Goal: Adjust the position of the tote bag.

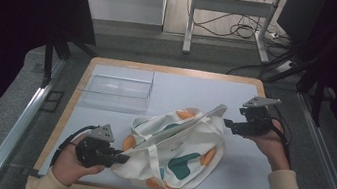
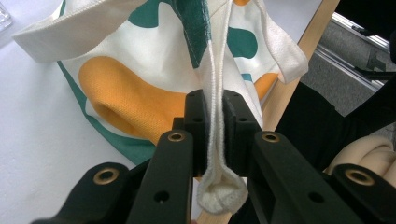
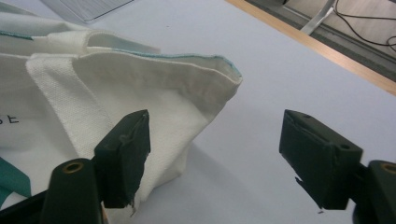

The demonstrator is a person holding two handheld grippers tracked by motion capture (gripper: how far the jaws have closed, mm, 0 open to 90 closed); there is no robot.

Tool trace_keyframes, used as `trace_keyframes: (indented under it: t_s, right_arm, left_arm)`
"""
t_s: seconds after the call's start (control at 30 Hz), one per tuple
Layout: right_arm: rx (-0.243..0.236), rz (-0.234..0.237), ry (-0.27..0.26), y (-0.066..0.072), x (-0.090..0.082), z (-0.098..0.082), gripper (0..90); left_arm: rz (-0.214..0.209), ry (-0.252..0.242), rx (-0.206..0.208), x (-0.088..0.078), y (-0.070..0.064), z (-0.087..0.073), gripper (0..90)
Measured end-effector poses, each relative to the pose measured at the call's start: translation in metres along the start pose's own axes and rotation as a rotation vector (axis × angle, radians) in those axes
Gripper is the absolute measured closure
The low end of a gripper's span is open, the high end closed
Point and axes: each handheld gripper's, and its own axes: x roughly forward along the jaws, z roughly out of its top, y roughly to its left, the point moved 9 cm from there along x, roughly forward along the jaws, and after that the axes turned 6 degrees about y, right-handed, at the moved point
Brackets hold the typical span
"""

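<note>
From the high view I see the tote bag [image 1: 176, 148] lying crumpled just below the middle of the white table top [image 1: 246, 167], cream canvas with orange and green patches. My left gripper [image 1: 122, 158] sits at the bag's eight o'clock corner, and in the left gripper view its jaws are clamped tight on a folded edge of the bag's cloth [image 2: 215, 140], the fold bulging out below the pads. My right gripper [image 1: 226, 124] hovers at the bag's two o'clock, just beside the upper corner. In the right gripper view its jaws stand wide apart with nothing pressed between them; the bag's corner [image 3: 205, 88] lies behind the left-hand jaw and bare table shows in the gap. A clear plastic box [image 1: 117, 89] rests at eleven o'clock from the bag, well apart from both grippers.
</note>
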Motion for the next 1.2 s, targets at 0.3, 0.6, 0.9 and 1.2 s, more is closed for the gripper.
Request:
trace_keyframes:
  t_s: [0.3,0.6,0.9,1.2]
  right_arm:
    - [-0.033,0.007,0.033,-0.005,0.007,0.004,23.9]
    - [-0.117,0.019,0.099,-0.006,0.029,0.014,25.8]
    - [-0.178,0.090,0.099,-0.010,0.044,0.028,28.1]
    - [-0.226,0.148,0.106,0.000,0.058,0.026,50.5]
  left_arm:
    - [-0.001,0.003,0.003,0.000,-0.001,0.000,81.7]
    - [-0.004,-0.002,-0.007,0.001,-0.001,0.001,81.8]
    - [-0.007,0.000,-0.005,0.000,-0.001,0.001,81.8]
    - [-0.009,0.001,-0.003,0.001,0.001,0.000,81.6]
